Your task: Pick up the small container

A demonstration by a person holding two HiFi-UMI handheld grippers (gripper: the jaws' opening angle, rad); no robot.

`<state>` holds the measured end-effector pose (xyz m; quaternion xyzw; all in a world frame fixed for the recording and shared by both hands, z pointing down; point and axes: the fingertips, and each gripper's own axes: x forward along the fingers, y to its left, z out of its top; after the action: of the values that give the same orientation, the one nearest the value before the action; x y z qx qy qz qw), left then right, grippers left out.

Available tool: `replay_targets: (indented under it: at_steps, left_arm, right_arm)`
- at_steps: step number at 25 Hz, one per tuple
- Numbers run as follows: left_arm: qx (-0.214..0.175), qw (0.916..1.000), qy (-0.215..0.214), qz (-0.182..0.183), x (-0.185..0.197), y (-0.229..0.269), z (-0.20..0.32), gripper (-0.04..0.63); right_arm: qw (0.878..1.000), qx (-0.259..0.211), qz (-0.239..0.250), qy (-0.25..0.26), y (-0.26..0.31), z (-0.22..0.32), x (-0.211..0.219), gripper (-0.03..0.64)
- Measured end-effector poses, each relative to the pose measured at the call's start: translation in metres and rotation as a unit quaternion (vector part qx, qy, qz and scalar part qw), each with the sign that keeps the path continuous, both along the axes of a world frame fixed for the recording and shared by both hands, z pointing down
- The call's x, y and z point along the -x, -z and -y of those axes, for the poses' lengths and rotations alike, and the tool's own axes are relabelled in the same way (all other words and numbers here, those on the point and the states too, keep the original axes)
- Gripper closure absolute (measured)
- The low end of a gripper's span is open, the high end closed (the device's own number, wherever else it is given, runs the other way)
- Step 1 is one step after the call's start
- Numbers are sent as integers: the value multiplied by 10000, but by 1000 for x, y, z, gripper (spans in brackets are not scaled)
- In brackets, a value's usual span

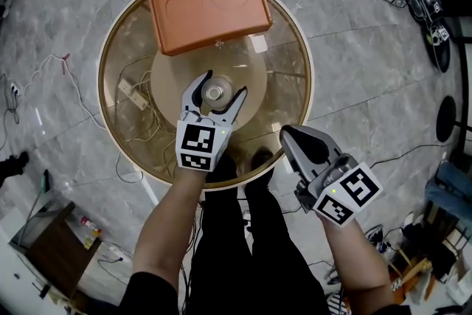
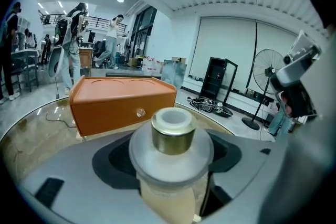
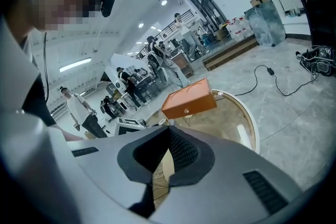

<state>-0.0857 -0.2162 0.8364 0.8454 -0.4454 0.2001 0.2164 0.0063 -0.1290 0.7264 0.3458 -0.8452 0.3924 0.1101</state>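
My left gripper (image 1: 223,83) is released, its jaws standing wide to either side of the small container (image 1: 214,93). The container sits dead ahead at 12 o'clock, already inside the gap and upright on the round glass surface (image 1: 101,74). Its long axis runs straight up, with a gold collar and pale cap on top of a wide disc. In the left gripper view, dark pad shows on both sides of that disc, so I judge the pads are not pressing yet. What the grasp needs is a squeeze inward from 9 and 3 o'clock, not more reach.

My right gripper (image 1: 286,131) is clenched on nothing. It hangs at about 4 o'clock from the container, well apart, over the near rim of the surface. The left is plainly the nearer one.

Beyond the container, at 12 o'clock, lies the orange box (image 1: 210,7), near the container but apart from it.

My own gripper body cuts off the container's cream body, and I cannot see its base. Whether a pad grazes its side lower down I cannot tell.
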Motion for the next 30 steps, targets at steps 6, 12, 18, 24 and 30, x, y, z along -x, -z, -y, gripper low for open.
replay_targets:
  at_steps: [6,12,18,24,30]
  left_arm:
    - [-204,9994,-58,274,10,4,-2,249]
    - [-440,9982,-157,374,8,-3,-2,249]
    - [-681,9966,-186,414,6,-7,0,247]
    - [-711,9961,-114,500,4,-13,0,241]
    - [-439,9981,-92,428,6,-16,4,249]
  right_arm:
    - [10000,-42,5,49,5,1,10,604]
    - [9999,117,3,3,-19,-9,10,604]
    - [9997,225,31,13,-34,-17,14,604]
    - [9997,243,74,-25,-33,-19,15,604]
    - [9997,238,64,-4,-33,-19,15,604]
